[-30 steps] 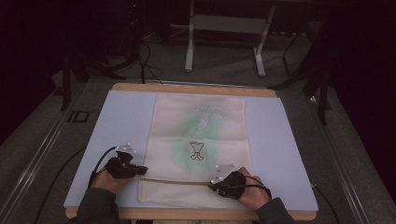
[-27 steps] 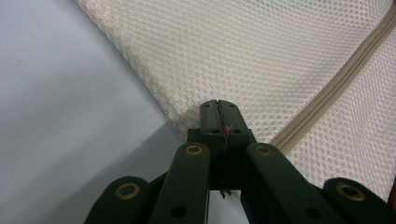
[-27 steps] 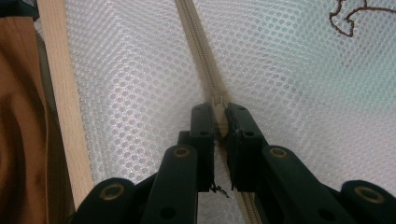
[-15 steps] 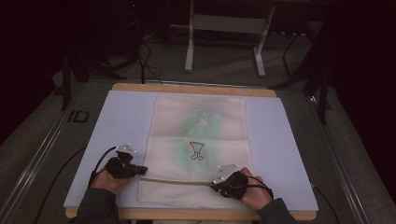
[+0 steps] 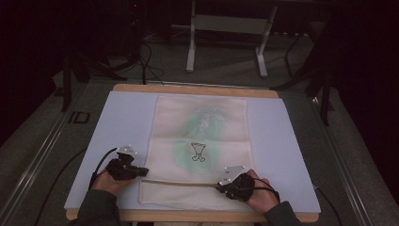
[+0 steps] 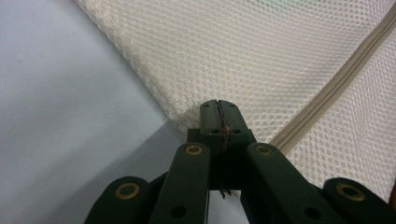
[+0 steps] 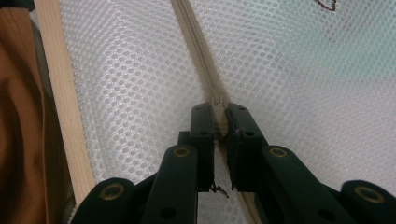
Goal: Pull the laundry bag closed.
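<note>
High view overhead facing forward, gripper views close, sharing mesh bag (image 5: 200,141) zipper (image 7: 198,51)

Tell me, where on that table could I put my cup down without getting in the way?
Bare strips of the pale mat flank the mesh bag: left between bag and mat edge, right likewise. The near edge is crowded: the left gripper pinches the bag's side, and the right gripper pinches the zipper.

Pale blue table (image 5: 122,122); mesh bag (image 5: 207,127) flat on it.
</note>
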A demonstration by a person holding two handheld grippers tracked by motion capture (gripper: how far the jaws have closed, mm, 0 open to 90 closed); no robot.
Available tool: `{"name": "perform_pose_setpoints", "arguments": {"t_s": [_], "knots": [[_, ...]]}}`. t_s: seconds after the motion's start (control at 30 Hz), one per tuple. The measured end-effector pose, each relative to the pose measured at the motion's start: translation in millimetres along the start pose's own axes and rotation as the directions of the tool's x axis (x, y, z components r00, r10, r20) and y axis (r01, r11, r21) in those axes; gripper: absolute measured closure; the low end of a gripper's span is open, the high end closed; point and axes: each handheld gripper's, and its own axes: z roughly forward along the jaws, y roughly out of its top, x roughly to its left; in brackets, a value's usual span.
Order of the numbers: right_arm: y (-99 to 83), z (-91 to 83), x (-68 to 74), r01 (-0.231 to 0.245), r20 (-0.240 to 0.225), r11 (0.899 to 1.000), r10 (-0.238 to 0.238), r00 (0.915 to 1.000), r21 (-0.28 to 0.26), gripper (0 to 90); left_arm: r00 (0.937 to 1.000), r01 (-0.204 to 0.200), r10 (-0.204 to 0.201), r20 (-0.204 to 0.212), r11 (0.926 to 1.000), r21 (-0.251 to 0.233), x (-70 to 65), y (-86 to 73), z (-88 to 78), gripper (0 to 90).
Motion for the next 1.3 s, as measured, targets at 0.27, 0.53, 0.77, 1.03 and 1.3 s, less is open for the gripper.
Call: {"name": "perform_pose_setpoints", "arguments": {"t_s": [0.27,0.53,0.77,1.03,1.3], "knots": [[-5.6,-3.1,-2.0,-0.011,0.002,1.000,0.011,0.9999,-0.002,82.3,1.0000,0.002,-0.002,0.000,1.0000,0.000,-0.2,0.1,0.1,89.9],[-11.5,-6.3,-3.3,-0.021,0.011,1.000,0.021,0.9997,0.000,82.4,1.0000,0.004,-0.004,0.002,1.0000,-0.002,0.2,-0.1,0.0,89.9],[-17.1,-10.2,-5.0,-0.035,0.018,0.999,0.036,0.9992,-0.001,82.4,1.0000,0.004,-0.004,0.001,1.0000,-0.001,0.1,-0.1,0.0,89.9],[-20.6,-14.2,-6.9,-0.043,0.028,0.999,0.043,0.9987,0.004,82.3,1.0000,0.003,-0.003,0.001,1.0000,-0.001,0.1,-0.1,0.0,89.8],[-26.4,-18.5,-11.1,-0.054,0.026,0.998,0.054,0.9982,0.011,82.3,1.0000,0.004,-0.004,0.002,1.0000,-0.002,0.2,-0.2,0.0,89.8]]}}
